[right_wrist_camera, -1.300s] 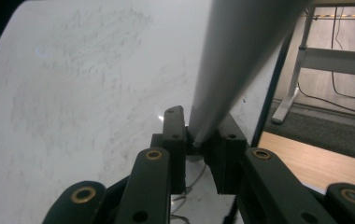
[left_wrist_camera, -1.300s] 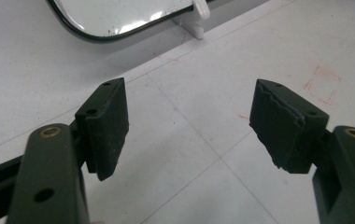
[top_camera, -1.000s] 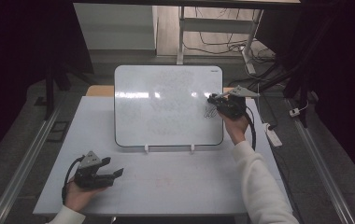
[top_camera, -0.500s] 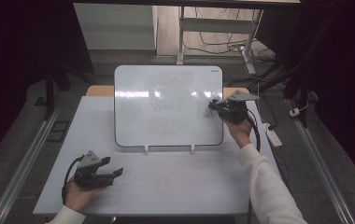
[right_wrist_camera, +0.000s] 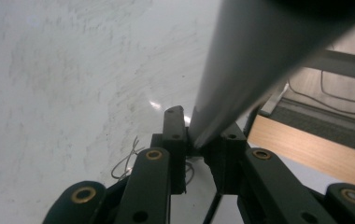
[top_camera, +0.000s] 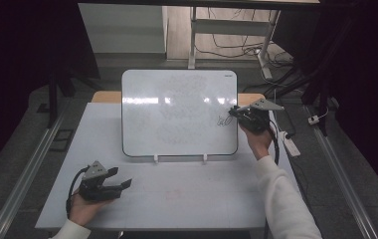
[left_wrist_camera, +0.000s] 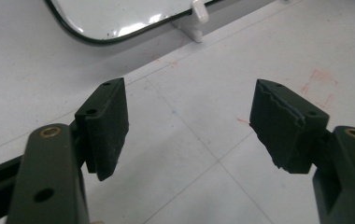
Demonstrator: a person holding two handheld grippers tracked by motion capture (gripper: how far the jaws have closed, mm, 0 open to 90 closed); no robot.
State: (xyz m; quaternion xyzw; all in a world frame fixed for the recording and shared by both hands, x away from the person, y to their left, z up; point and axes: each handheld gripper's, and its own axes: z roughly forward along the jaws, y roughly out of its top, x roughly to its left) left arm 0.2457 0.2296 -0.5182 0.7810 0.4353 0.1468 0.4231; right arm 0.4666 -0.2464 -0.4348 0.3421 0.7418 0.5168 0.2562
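Two sets of tongs are in play, and what matters is which of them sits at the whiteboard (top_camera: 179,112). That board is the biggest thing on the bench (top_camera: 177,199), propped upright on small white feet at the far middle, its face tilted toward me. My right tongs (top_camera: 236,113) are up against its right edge, pressed together on a grey marker (right_wrist_camera: 241,70). In the right gripper view the marker's long axis runs out over the camera, and its writing end points down between the jaws at the board face. A small dark scribble (top_camera: 223,120) lies just beside the tongs, on the side toward the board's middle. I judge any further stroke goes that way, across bare surface, with the marker kept steep to the board. My left tongs (top_camera: 122,184) lie well apart at the near left of the bench, spread wide with nothing between them, aimed loosely toward the board's lower corner.
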